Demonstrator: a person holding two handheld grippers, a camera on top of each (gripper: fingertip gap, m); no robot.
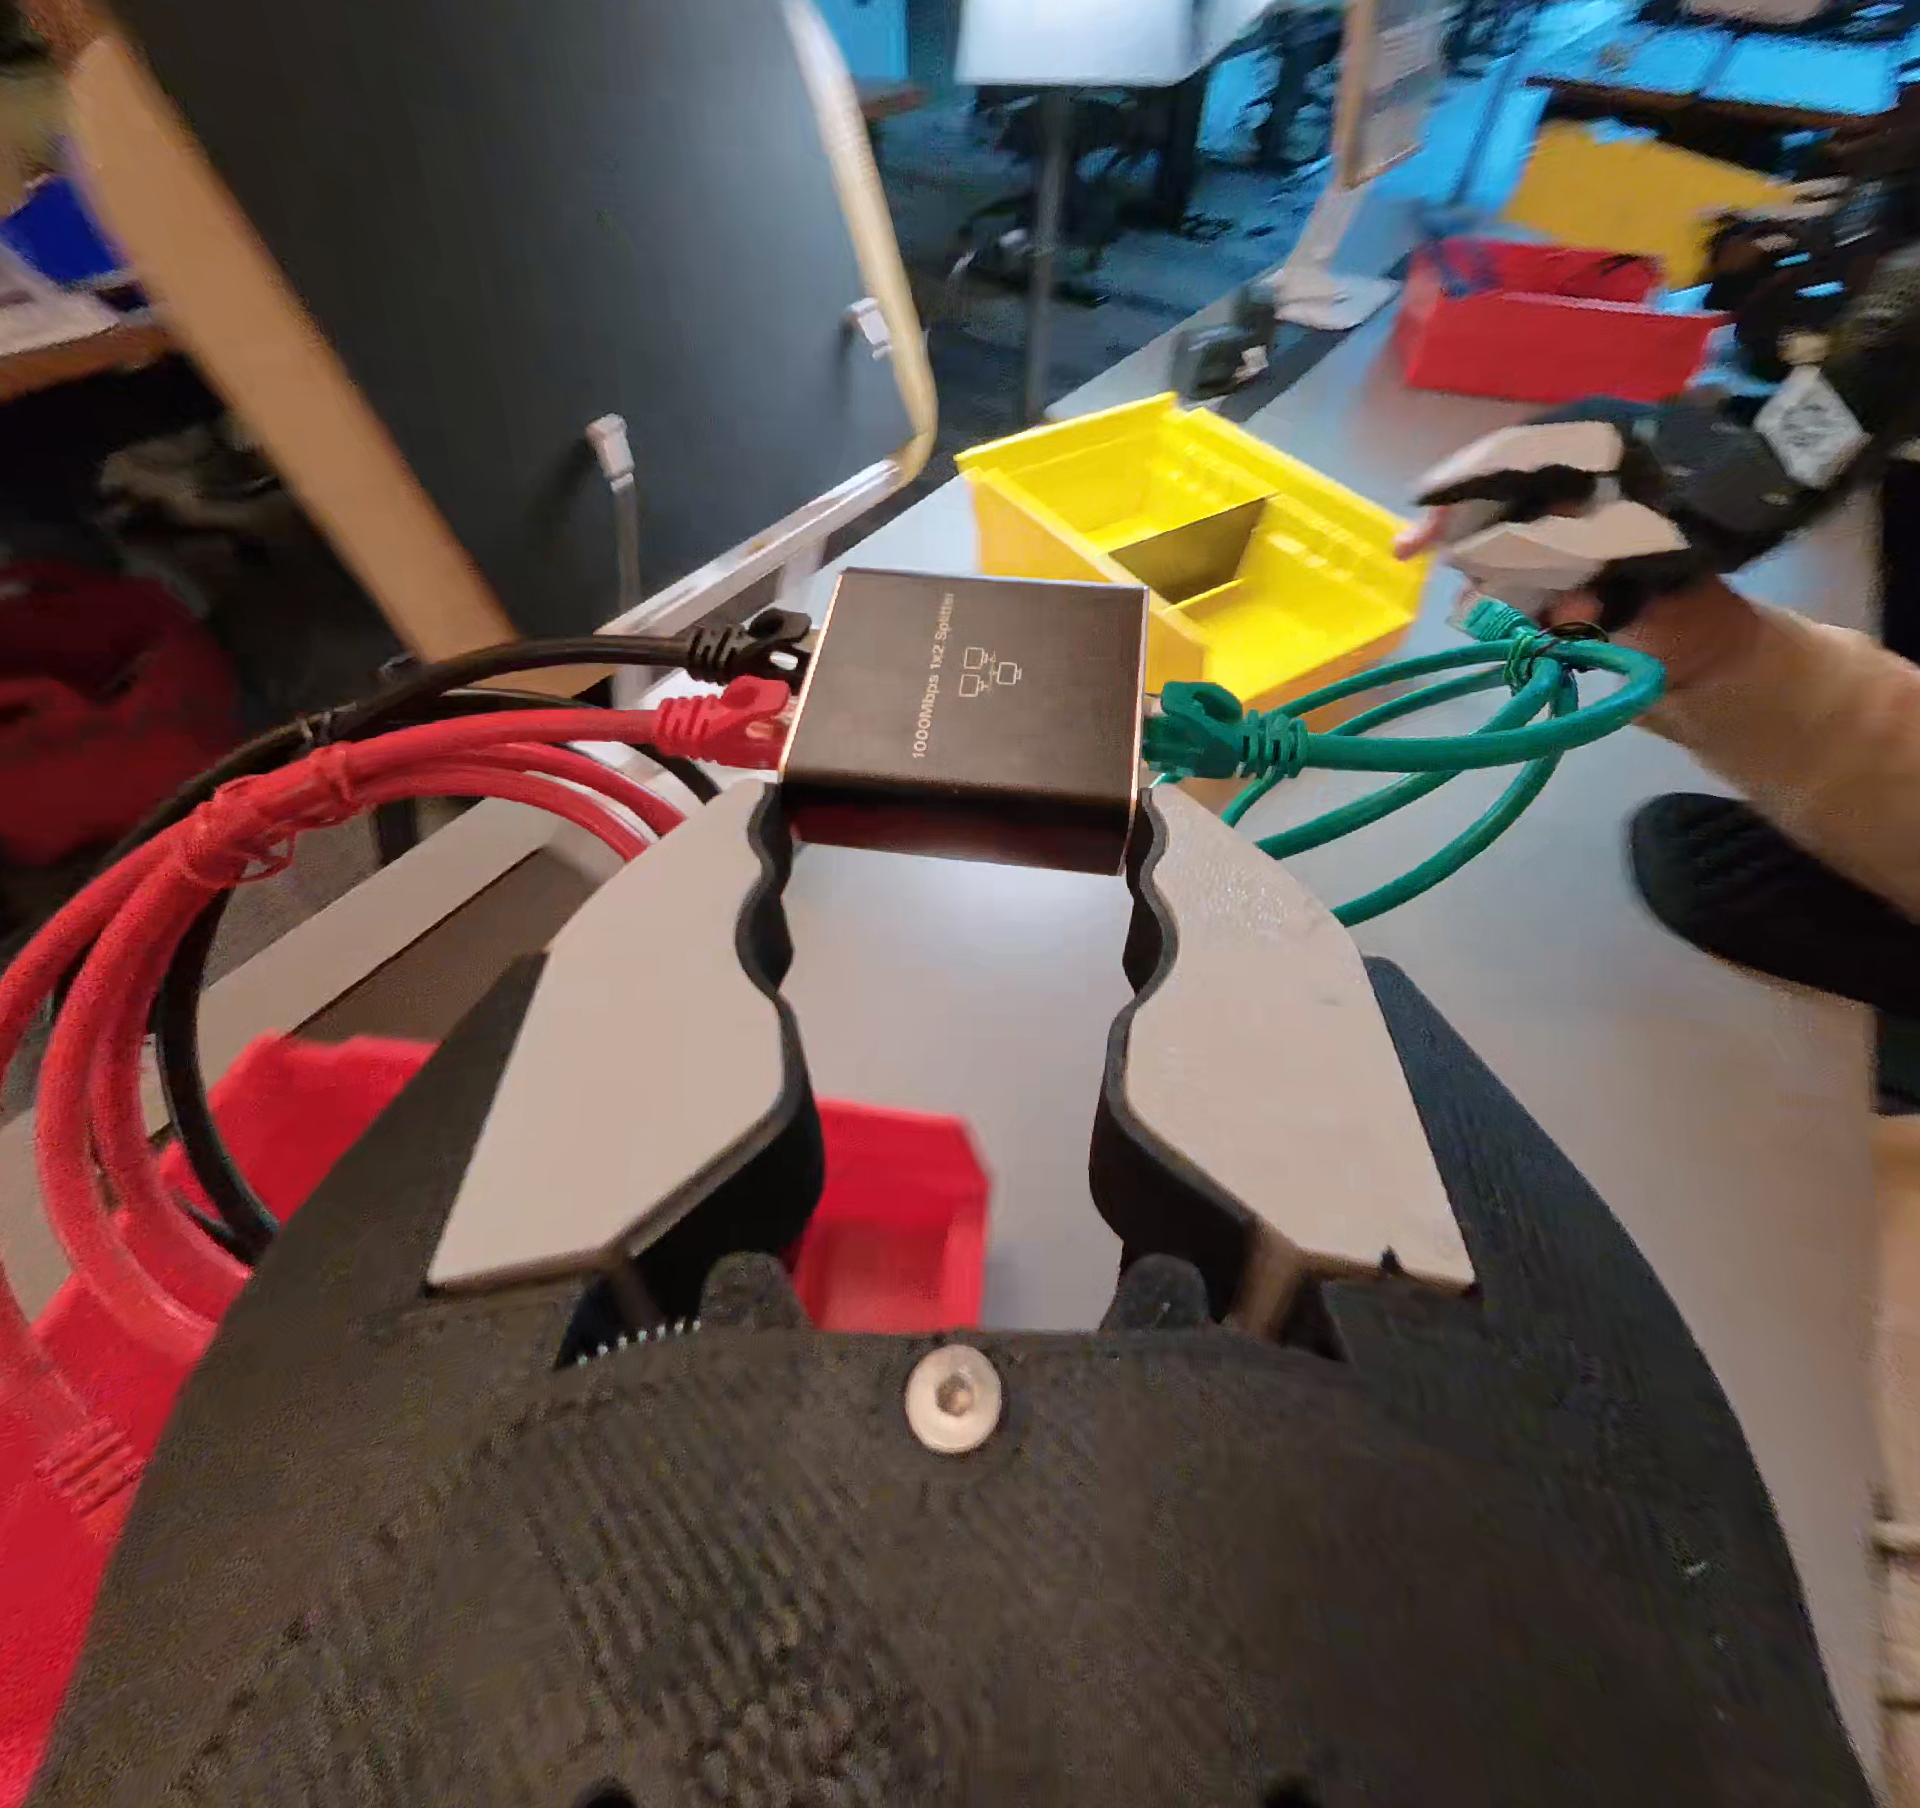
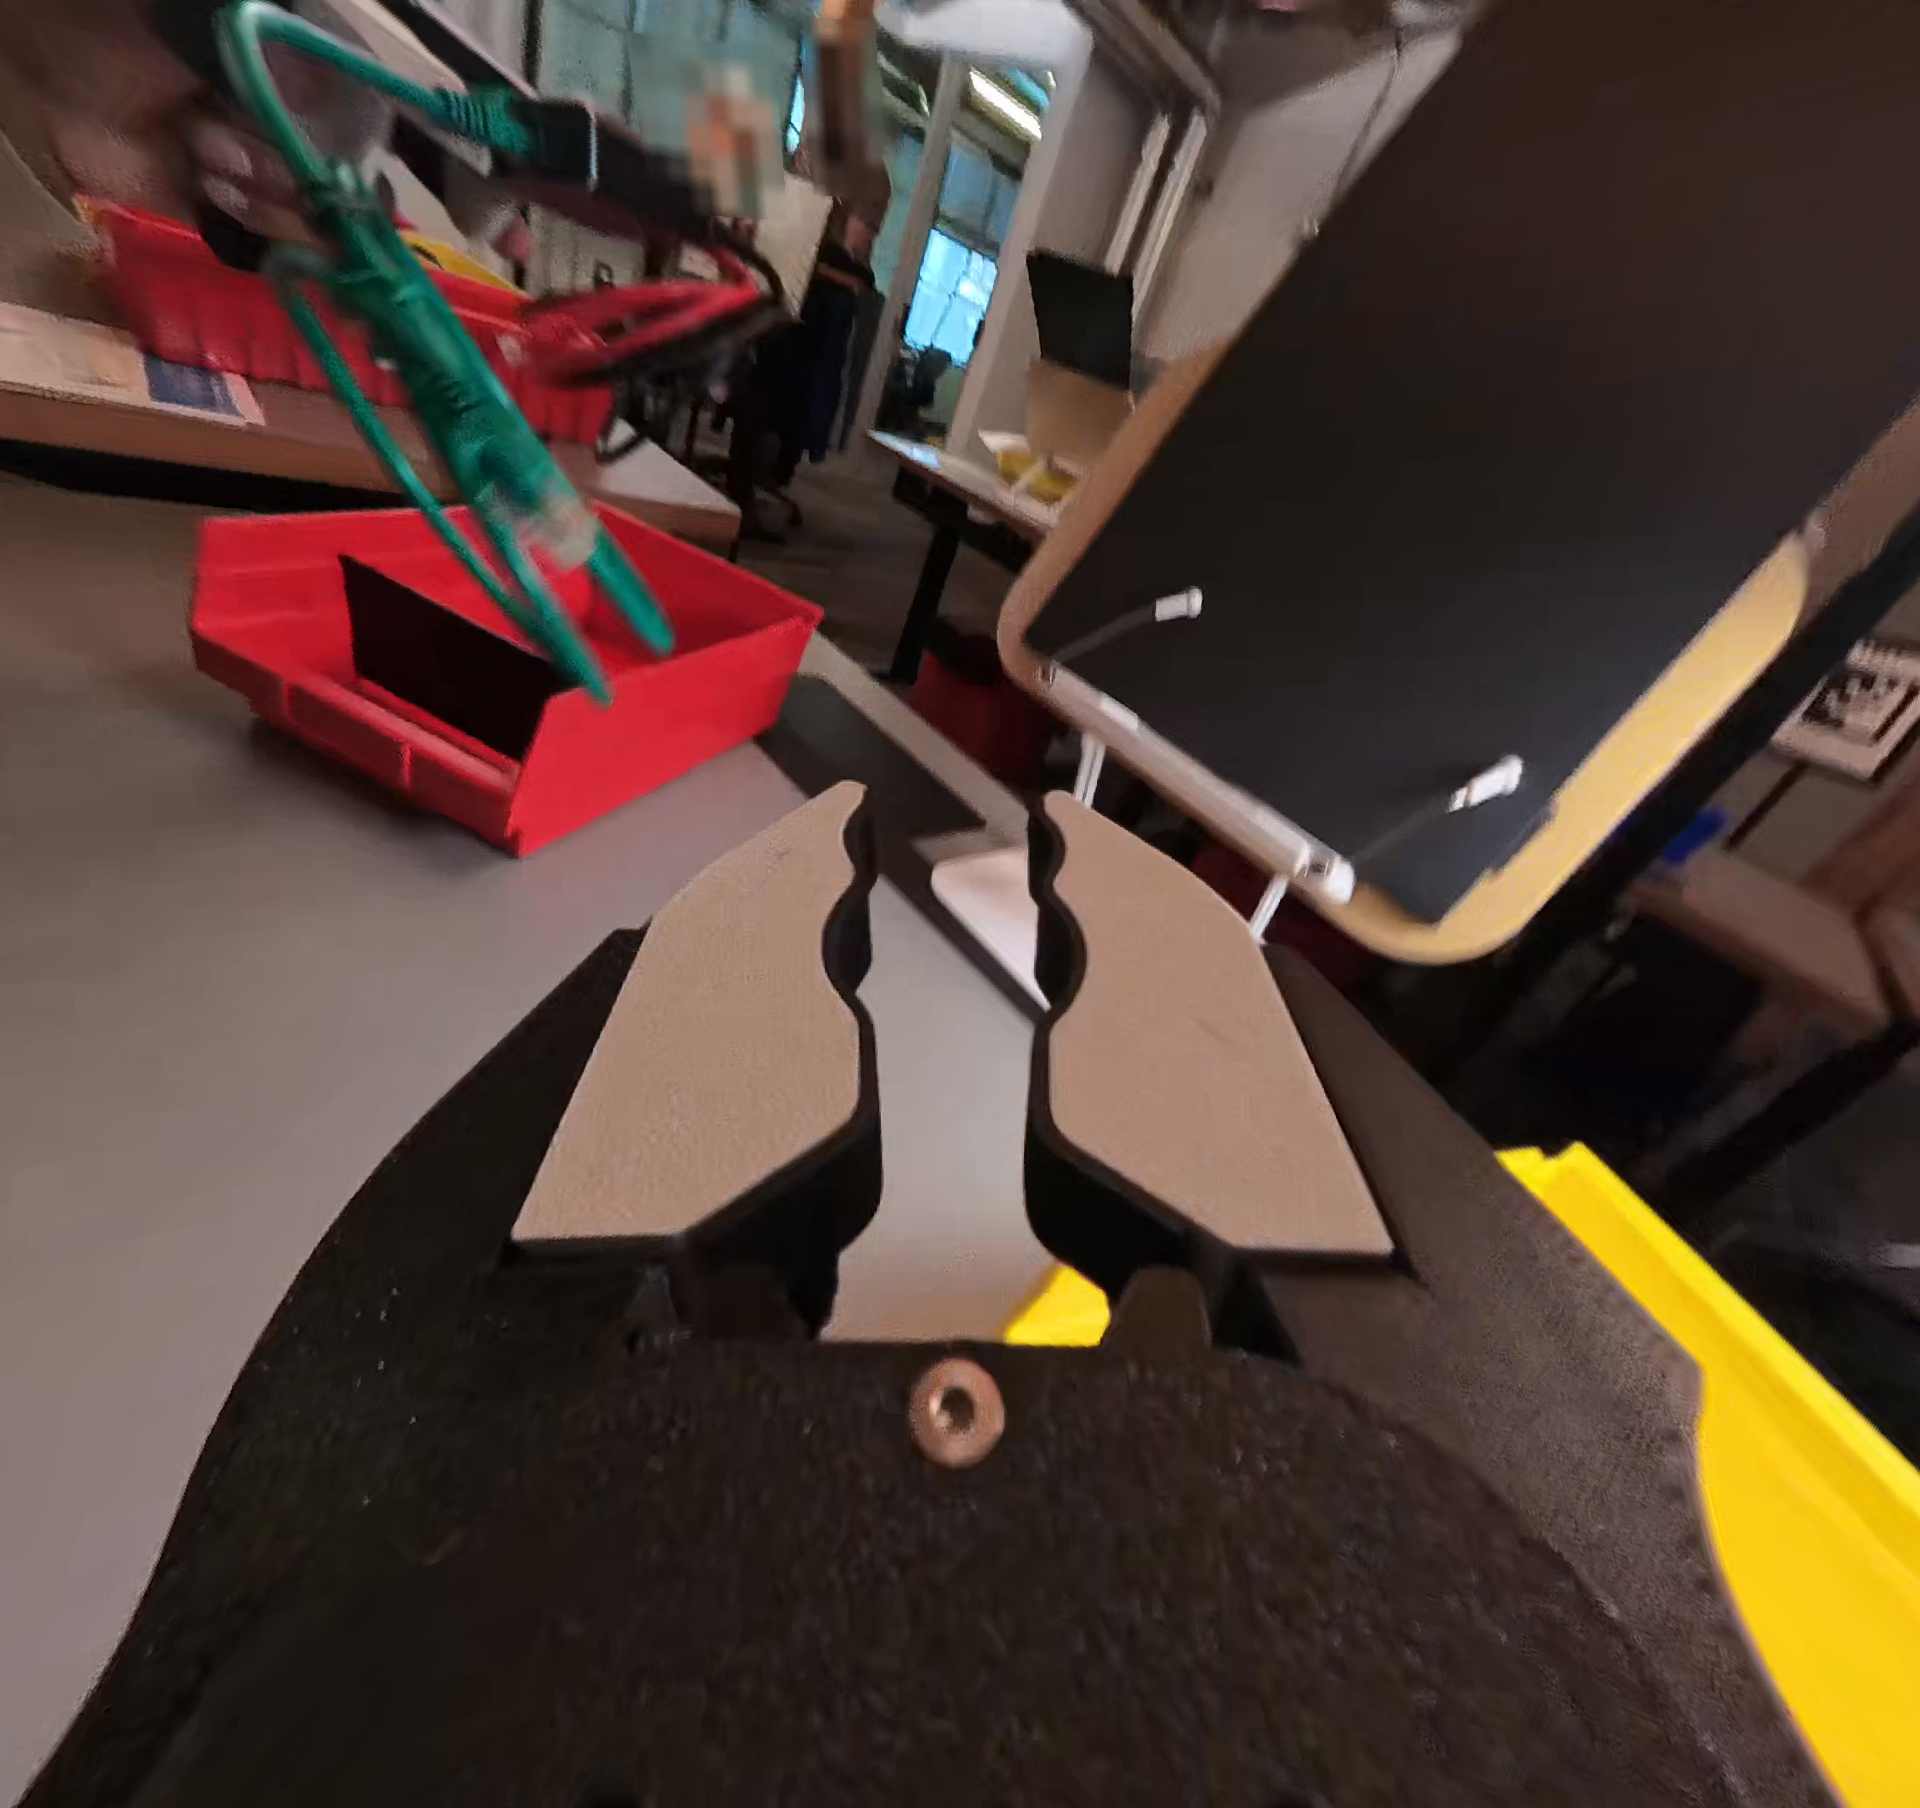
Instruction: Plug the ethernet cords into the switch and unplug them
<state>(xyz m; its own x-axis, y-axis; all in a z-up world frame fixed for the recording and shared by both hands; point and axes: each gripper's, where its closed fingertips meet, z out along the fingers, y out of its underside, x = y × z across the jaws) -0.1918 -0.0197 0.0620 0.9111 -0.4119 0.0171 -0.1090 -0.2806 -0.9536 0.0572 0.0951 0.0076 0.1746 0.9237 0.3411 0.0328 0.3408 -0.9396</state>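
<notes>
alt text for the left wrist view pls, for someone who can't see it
The left gripper holds a small black switch above a grey table, with a black cord and a red cord plugged into its left side and a green cord into its right. Behind it sits a yellow bin; the right gripper hovers at far right.

Both wrist views look closely along their fingers, sharing the grey table (image 1: 1507, 1083).
</notes>
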